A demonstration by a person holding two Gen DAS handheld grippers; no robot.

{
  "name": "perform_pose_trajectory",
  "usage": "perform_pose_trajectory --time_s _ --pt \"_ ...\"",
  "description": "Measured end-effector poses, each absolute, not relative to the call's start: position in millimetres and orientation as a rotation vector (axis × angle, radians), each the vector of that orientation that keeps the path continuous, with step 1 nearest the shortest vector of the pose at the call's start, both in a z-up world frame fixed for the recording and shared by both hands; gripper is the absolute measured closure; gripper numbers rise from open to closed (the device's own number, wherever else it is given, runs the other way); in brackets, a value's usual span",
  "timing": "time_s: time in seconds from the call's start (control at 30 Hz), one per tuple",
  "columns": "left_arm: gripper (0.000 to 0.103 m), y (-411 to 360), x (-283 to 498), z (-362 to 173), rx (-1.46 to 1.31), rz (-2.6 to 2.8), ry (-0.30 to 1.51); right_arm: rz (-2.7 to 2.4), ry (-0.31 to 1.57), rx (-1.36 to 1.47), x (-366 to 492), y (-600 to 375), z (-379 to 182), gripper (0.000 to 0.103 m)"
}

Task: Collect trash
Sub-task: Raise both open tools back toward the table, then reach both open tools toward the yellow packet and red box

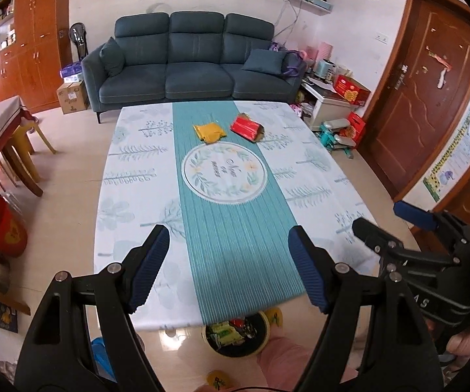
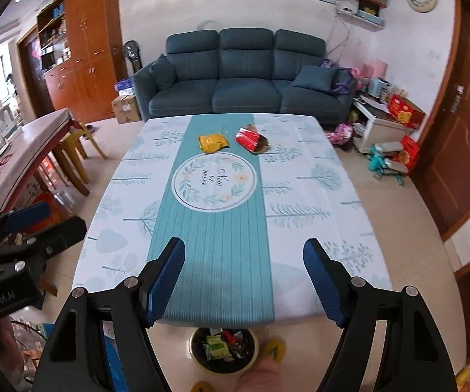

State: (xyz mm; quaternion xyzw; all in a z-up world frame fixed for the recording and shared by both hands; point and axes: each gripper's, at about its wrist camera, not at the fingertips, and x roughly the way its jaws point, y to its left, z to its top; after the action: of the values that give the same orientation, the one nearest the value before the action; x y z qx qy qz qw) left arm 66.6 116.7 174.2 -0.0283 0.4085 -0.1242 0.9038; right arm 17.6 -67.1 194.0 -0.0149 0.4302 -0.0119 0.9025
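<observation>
We held both tools wide and empty, the left tool and right tool, above the tabletop. A yellow wrapper and red wrapper lay at its far end, and the trash bin stood on the floor below.

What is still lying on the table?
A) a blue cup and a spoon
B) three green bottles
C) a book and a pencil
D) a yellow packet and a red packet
D: a yellow packet and a red packet lie side by side at the far end of the table, near the sofa.
</observation>
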Motion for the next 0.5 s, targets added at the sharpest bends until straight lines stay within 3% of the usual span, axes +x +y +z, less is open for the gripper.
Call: perform_pose_trajectory --time_s 0.2,0.5 --pt "0.030 107.4 138.4 166.6 -0.080 -0.208 0.860 0.076 0.923 -0.011 97.5 -83.7 169.7 0.027" --pt "0.030 68.4 309.2 132.7 -0.073 -0.168 0.999 0.225 1.066 0.080 287.7 -162.6 116.2 0.027"
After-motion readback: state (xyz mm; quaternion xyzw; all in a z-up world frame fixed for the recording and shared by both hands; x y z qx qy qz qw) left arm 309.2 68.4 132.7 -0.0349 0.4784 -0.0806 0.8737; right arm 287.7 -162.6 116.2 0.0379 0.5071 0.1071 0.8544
